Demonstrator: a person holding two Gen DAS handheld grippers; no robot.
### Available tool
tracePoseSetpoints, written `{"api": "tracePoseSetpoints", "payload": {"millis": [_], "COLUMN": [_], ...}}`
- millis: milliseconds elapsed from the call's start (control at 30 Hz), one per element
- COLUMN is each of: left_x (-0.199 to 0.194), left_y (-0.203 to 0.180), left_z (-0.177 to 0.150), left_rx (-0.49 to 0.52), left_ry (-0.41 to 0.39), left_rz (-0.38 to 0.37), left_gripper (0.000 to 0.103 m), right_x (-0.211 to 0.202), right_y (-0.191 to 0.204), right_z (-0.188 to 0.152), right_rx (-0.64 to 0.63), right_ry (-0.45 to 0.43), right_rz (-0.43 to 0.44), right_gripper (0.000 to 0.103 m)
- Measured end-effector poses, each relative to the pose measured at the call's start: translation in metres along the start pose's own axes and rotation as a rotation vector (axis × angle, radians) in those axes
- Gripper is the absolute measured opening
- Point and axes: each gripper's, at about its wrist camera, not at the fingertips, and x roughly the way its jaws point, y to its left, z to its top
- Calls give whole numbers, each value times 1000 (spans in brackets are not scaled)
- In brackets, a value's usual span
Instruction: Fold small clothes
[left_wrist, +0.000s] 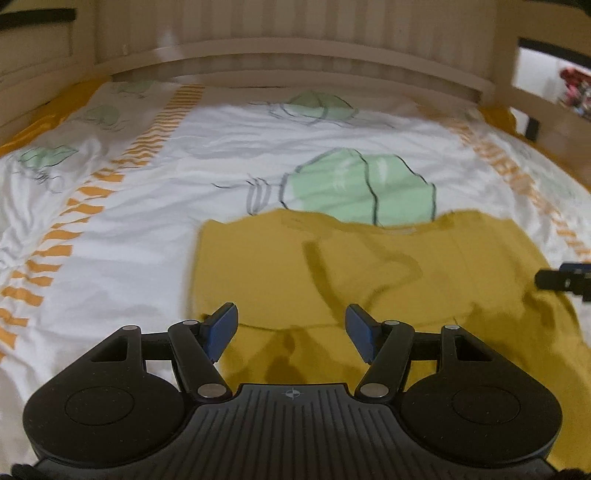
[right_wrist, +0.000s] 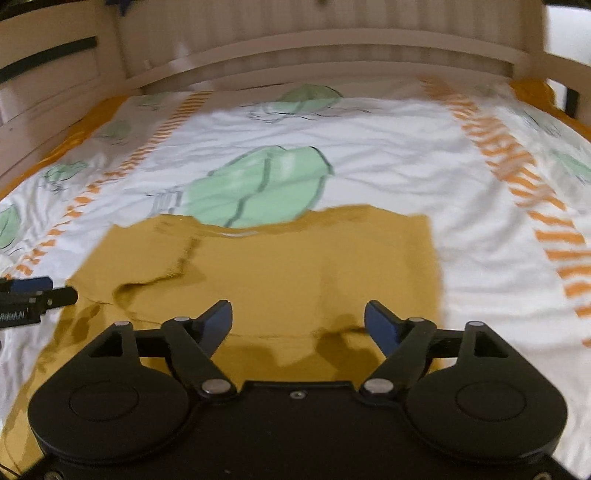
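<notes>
A mustard-yellow small shirt (left_wrist: 369, 273) lies flat on the white bed cover (left_wrist: 129, 258), neckline towards the headboard, with both sleeves folded in over its body. My left gripper (left_wrist: 291, 332) hovers open above the shirt's near left part, nothing between its blue pads. In the right wrist view the same shirt (right_wrist: 295, 266) fills the middle, and my right gripper (right_wrist: 298, 326) stands open over its near right part, empty. The tip of the right gripper (left_wrist: 561, 278) shows at the right edge of the left view. The left gripper (right_wrist: 33, 295) shows at the left edge of the right view.
The bed cover (right_wrist: 388, 166) is white with green cactus prints and orange striped bands. A pale wooden headboard (left_wrist: 295, 51) closes the far side, and wooden rails (right_wrist: 44, 110) run along both sides. White cover lies left and right of the shirt.
</notes>
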Motion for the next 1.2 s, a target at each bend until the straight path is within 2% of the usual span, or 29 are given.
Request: {"api": "tracePoseSetpoints", "payload": {"millis": [167, 300, 500, 700, 900, 1067, 1200], "left_x": [2, 5, 20, 48, 74, 73, 72], "left_y": [-15, -20, -35, -66, -96, -99, -104], "left_z": [-9, -13, 3, 24, 17, 11, 5], "left_rx": [46, 70, 113, 225, 369, 377, 421], "left_ry": [-10, -10, -4, -28, -6, -19, -46], "left_rz": [-4, 20, 57, 94, 125, 128, 148], "left_gripper": [63, 63, 63, 63, 63, 63, 63], "right_x": [15, 21, 5, 7, 5, 3, 5], "right_y": [-14, -30, -36, -43, -50, -47, -44], "right_z": [4, 10, 18, 17, 19, 19, 19], "right_rx": [46, 124, 101, 130, 180, 171, 169], "right_ry": [87, 123, 83, 91, 92, 90, 96], "right_rz": [23, 62, 64, 67, 104, 112, 117], "right_gripper": [91, 92, 94, 96, 96, 96, 96]}}
